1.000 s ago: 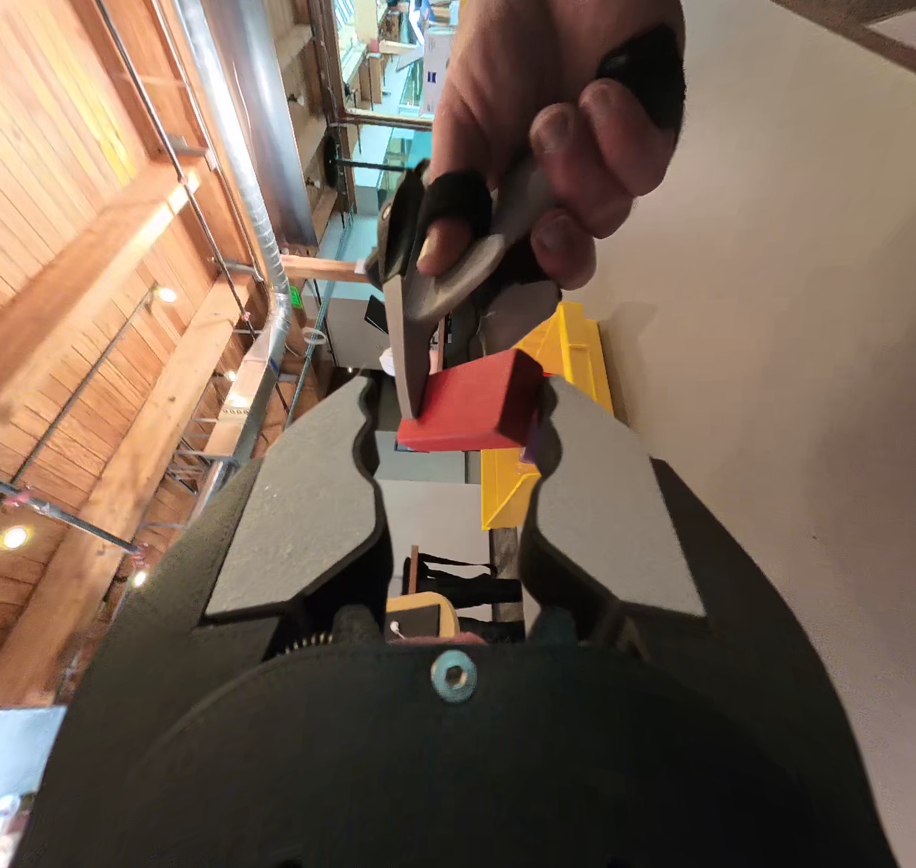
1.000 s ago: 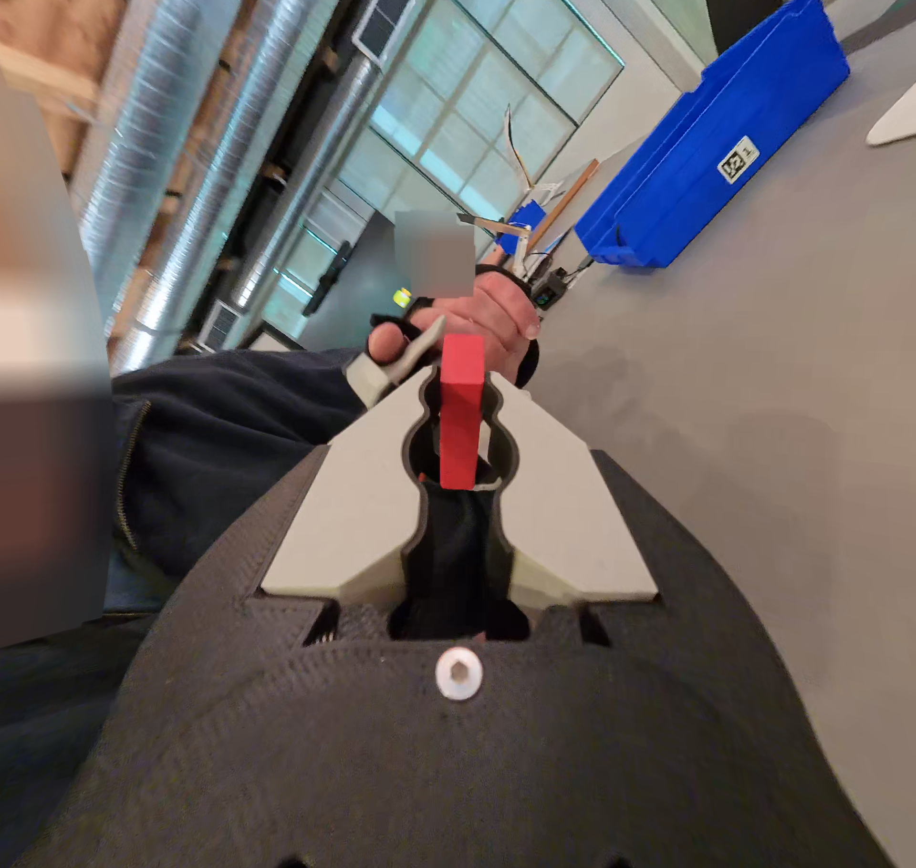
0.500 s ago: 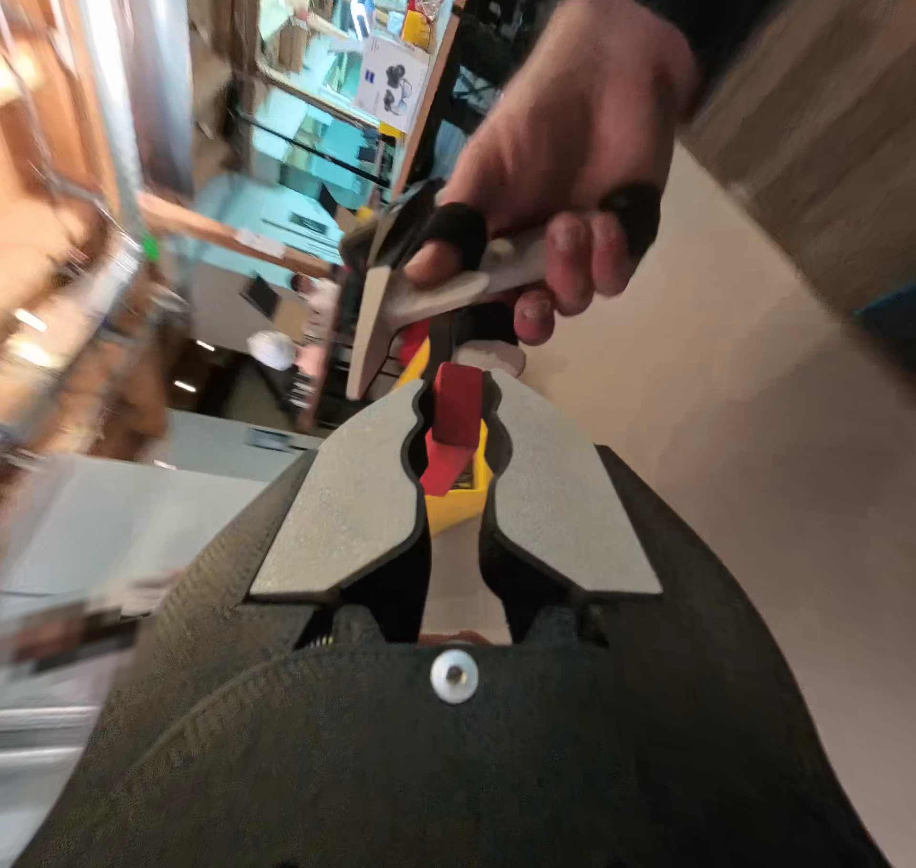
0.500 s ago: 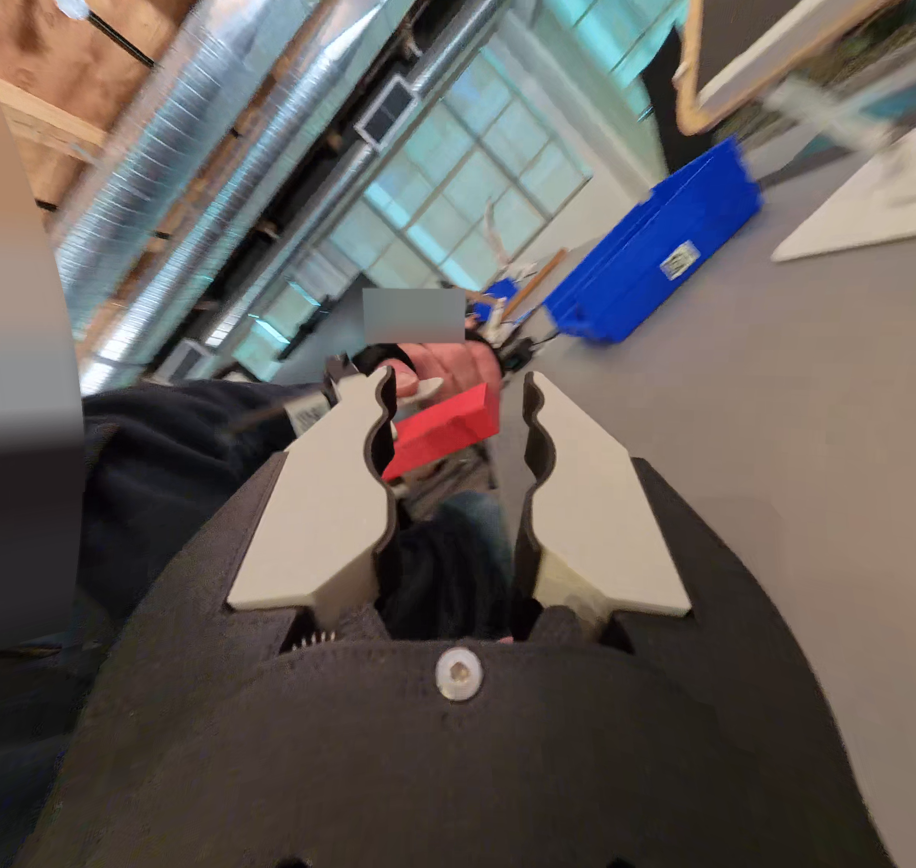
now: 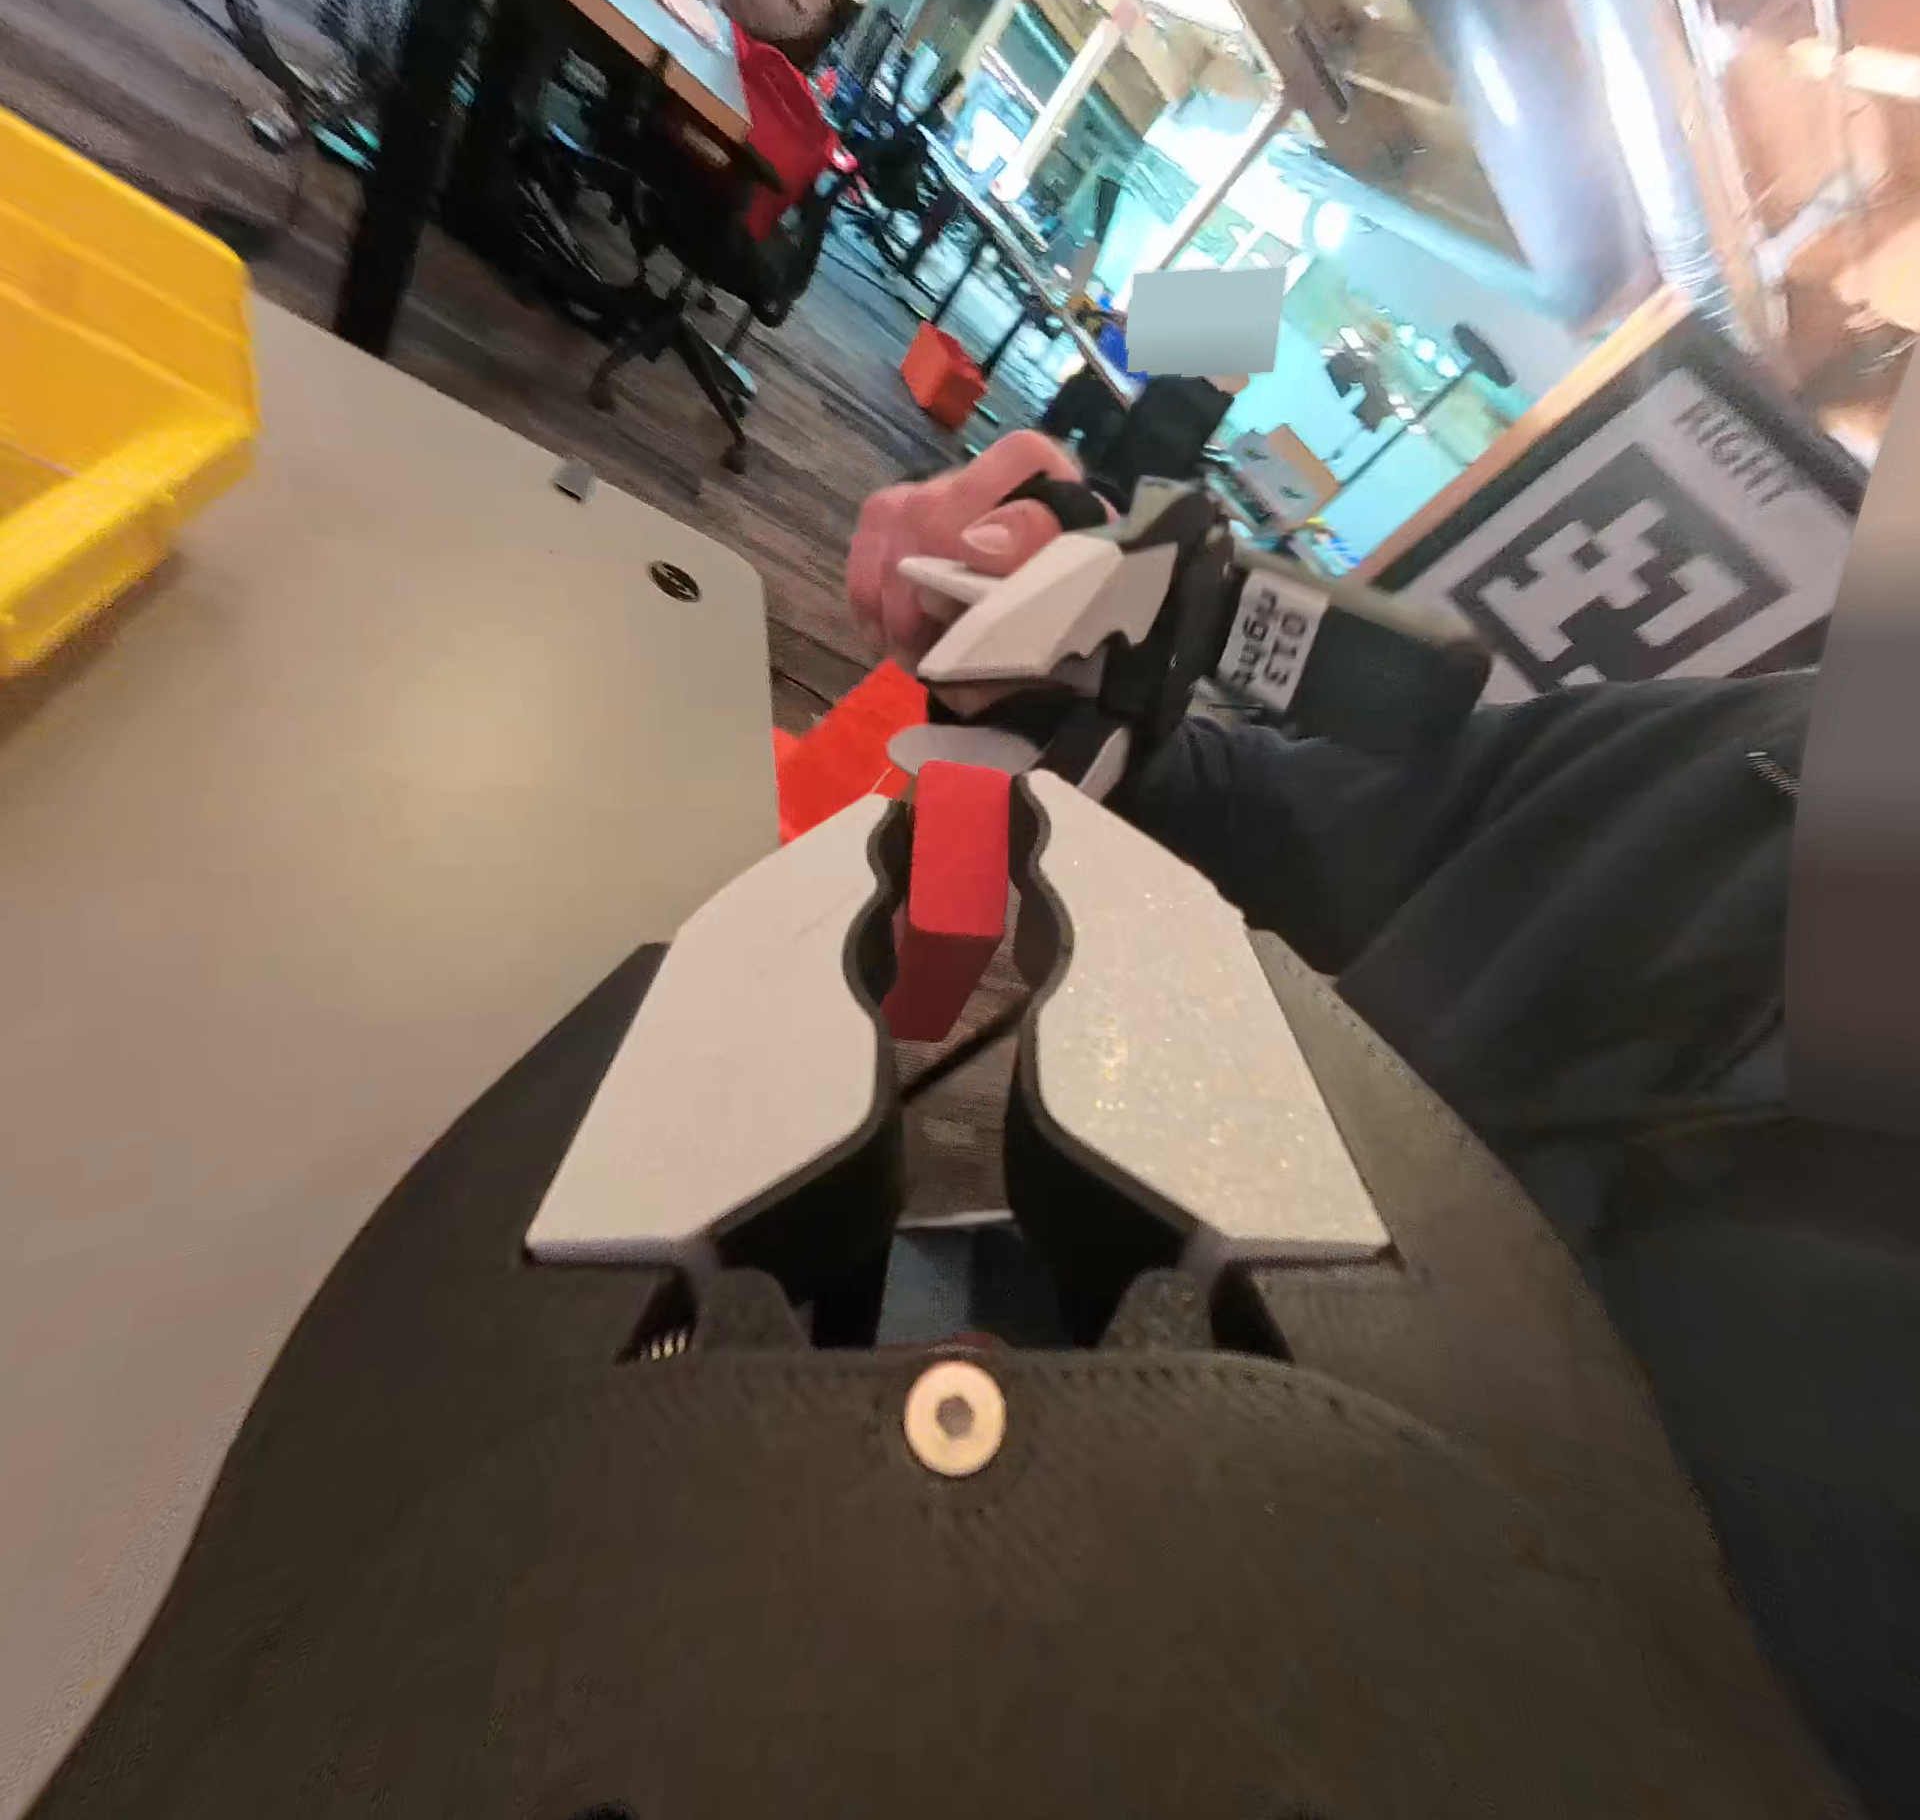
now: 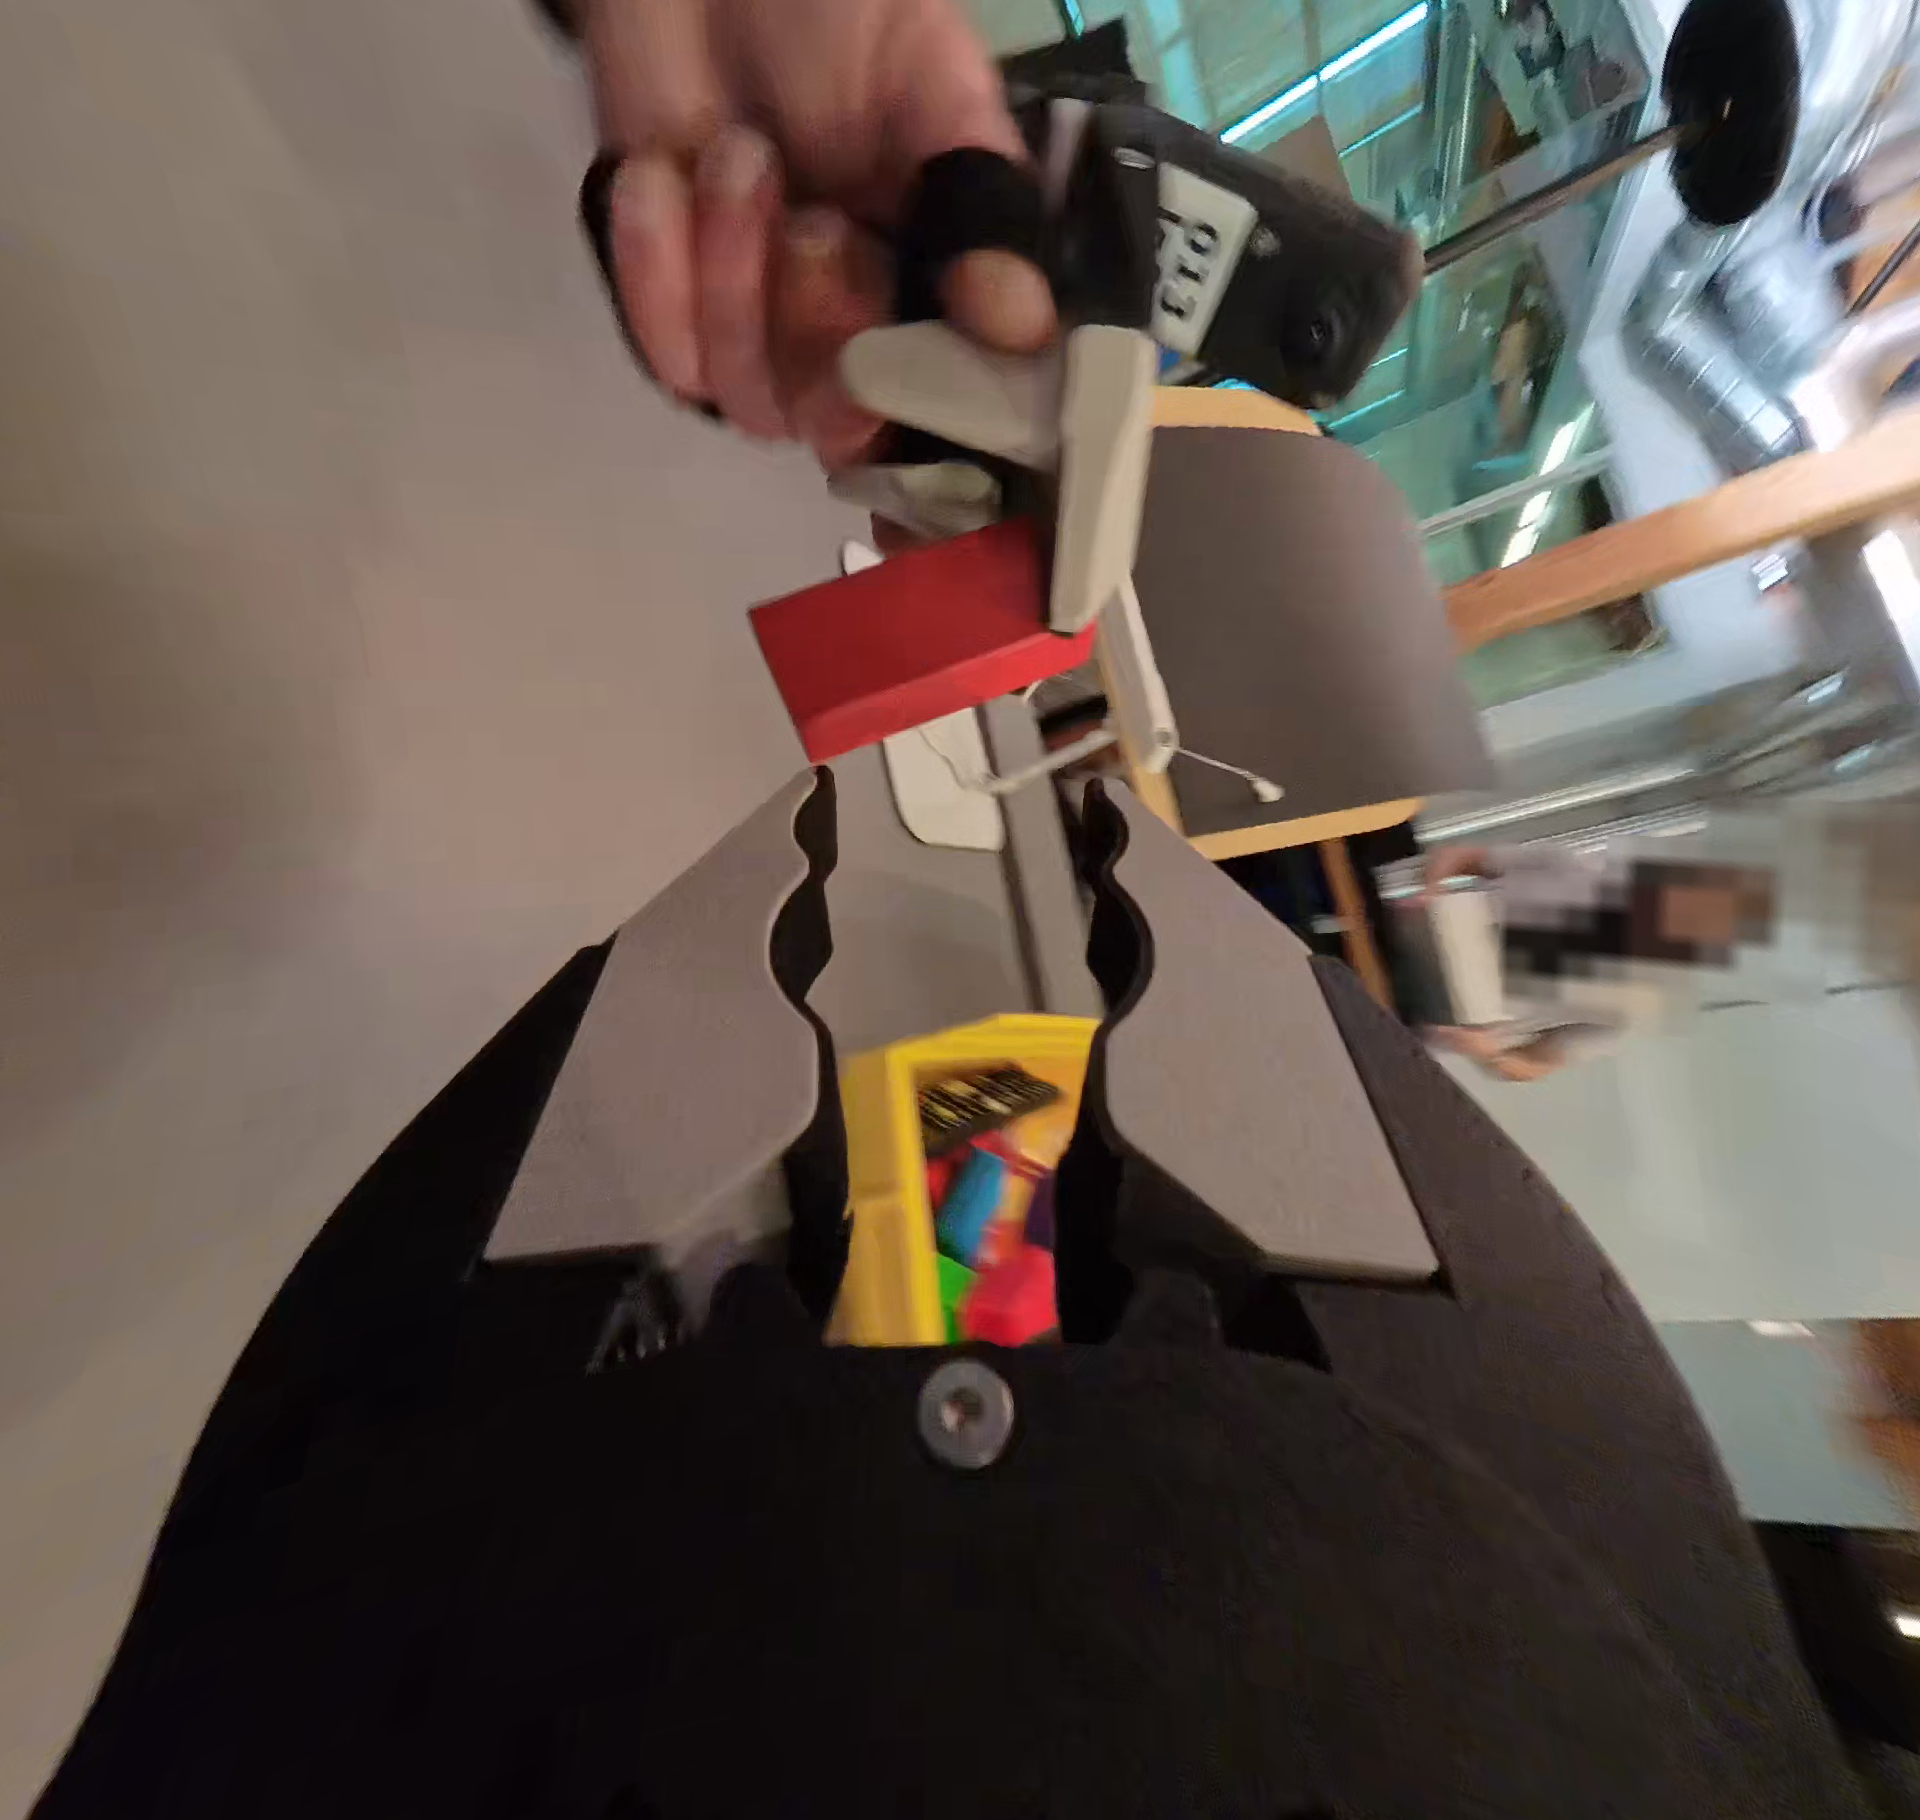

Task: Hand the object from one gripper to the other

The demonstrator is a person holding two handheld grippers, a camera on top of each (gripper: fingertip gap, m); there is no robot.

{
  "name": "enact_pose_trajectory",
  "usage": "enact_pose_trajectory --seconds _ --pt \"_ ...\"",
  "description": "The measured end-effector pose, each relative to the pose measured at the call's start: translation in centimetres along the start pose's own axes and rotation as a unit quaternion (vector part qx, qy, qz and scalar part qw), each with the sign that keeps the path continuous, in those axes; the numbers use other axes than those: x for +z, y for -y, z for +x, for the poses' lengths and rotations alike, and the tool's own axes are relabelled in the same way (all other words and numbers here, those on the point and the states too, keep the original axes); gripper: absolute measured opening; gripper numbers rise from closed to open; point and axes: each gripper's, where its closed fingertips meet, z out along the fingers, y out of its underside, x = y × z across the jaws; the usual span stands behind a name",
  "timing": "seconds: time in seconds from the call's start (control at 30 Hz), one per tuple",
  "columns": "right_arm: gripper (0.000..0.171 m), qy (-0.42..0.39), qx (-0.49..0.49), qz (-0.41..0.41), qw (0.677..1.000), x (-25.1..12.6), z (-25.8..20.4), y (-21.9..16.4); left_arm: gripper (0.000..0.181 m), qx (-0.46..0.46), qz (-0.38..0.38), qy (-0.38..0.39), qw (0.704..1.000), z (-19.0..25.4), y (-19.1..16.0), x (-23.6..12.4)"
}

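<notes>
The red block [image 5: 951, 887] sits upright between the fingers of my left gripper [image 5: 956, 804], which is shut on it. My right gripper [image 5: 987, 690] shows just beyond it, held by a hand, open and apart from the block. In the right wrist view my right gripper [image 6: 956, 794] is open and empty. The red block [image 6: 914, 638] hangs just past its tips, clamped by a left gripper finger [image 6: 1096, 482].
A yellow bin [image 5: 104, 420] stands on the pale table [image 5: 364, 783] at the left. In the right wrist view the bin [image 6: 883, 1147] holds several coloured blocks. A dark sleeve [image 5: 1455, 887] fills the right. Desks and chairs stand far behind.
The block has passed from my right gripper to my left. The left shut on it, the right opened and drew back. Both views have swung round.
</notes>
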Motion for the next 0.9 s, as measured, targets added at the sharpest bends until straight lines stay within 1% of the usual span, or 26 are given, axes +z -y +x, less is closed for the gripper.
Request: enact_pose_trajectory --seconds 0.07,0.13,0.2,0.27,0.4,0.43,0.53,0.63,0.67,0.7,0.73,0.83,0.9 --pt "0.052 -0.01 -0.093 -0.02 0.995 0.0 -0.8 0.1 0.018 -0.039 -0.011 -0.026 0.999 0.0 -0.3 -0.1" --pt "0.062 -0.022 -0.151 -0.018 0.988 -0.1 -1.1 0.6 0.017 -0.07 -0.019 -0.052 0.996 0.2 -0.7 0.0" --pt "0.064 -0.033 -0.209 -0.008 0.977 -0.2 -1.5 1.7 0.017 -0.087 -0.028 -0.061 0.994 0.1 -1.2 0.3" --pt "0.059 -0.016 -0.259 -0.005 0.966 0.1 -2.5 2.4 0.017 -0.114 -0.035 -0.088 0.989 0.5 -1.5 0.6" --pt "0.046 0.004 -0.344 -0.009 0.939 0.8 -3.4 2.6 0.018 -0.132 -0.065 -0.112 0.983 1.0 -2.0 1.1" --pt "0.045 0.004 -0.358 -0.005 0.934 0.9 -3.3 2.8 0.018 -0.132 -0.076 -0.117 0.981 1.2 -2.2 1.2" --pt "0.03 0.004 -0.381 0.001 0.925 1.0 -2.7 3.4 0.018 -0.138 -0.095 -0.127 0.978 1.5 -2.5 1.3" --pt "0.019 0.0 -0.364 -0.01 0.931 1.2 -2.1 3.8 0.018 -0.143 -0.087 -0.136 0.976 1.4 -2.2 1.2" --pt "0.013 0.002 -0.348 -0.014 0.937 1.3 -1.9 3.8 0.021 -0.14 -0.088 -0.13 0.978 1.1 -2.3 1.3" --pt "0.013 0.01 -0.324 -0.018 0.946 1.4 -1.9 3.7 0.025 -0.138 -0.091 -0.128 0.978 0.9 -2.5 1.3" --pt "0.013 0.016 -0.293 -0.018 0.956 1.4 -2.0 3.7 0.032 -0.137 -0.082 -0.127 0.979 0.7 -2.3 1.2" --pt "0.013 0.044 -0.147 -0.003 0.988 1.4 -2.4 3.4 0.049 -0.095 -0.042 -0.09 0.991 -0.5 -1.3 0.1" --pt "0.014 0.069 -0.042 0.007 0.997 1.5 -2.7 3.1 0.062 -0.045 -0.027 -0.054 0.997 -1.0 -1.0 -0.6"
